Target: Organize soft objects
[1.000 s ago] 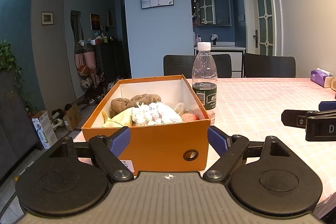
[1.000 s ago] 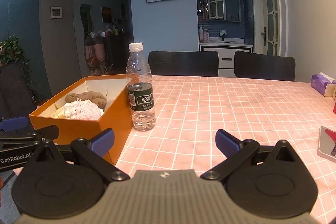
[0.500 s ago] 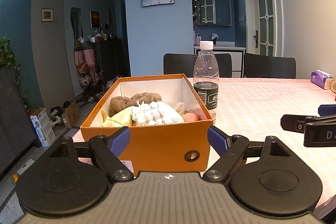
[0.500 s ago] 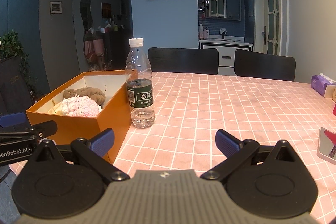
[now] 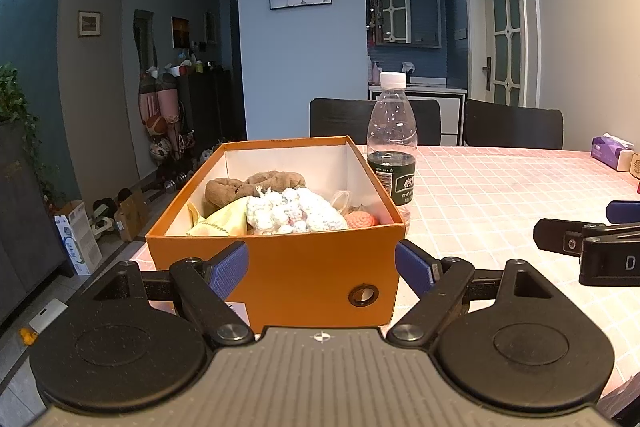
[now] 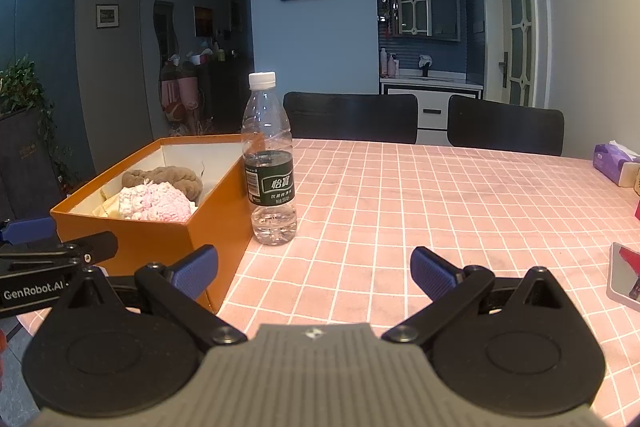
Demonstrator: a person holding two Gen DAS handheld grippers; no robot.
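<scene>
An orange box stands at the table's left end; it also shows in the right wrist view. Inside lie a brown plush, a yellow cloth, a white-pink knitted toy and a small orange knitted piece. My left gripper is open and empty, just in front of the box's near wall. My right gripper is open and empty, over the tablecloth to the right of the box. The knitted toy and plush show in the right wrist view too.
A plastic water bottle stands against the box's right side. The pink checked tablecloth stretches right. A purple tissue pack sits at the far right edge, a white tray nearer. Two black chairs stand behind the table.
Both grippers have drawn back slightly and risen a little; the box and bottle look marginally farther. Both stay open and empty. Nothing on the table moved.
</scene>
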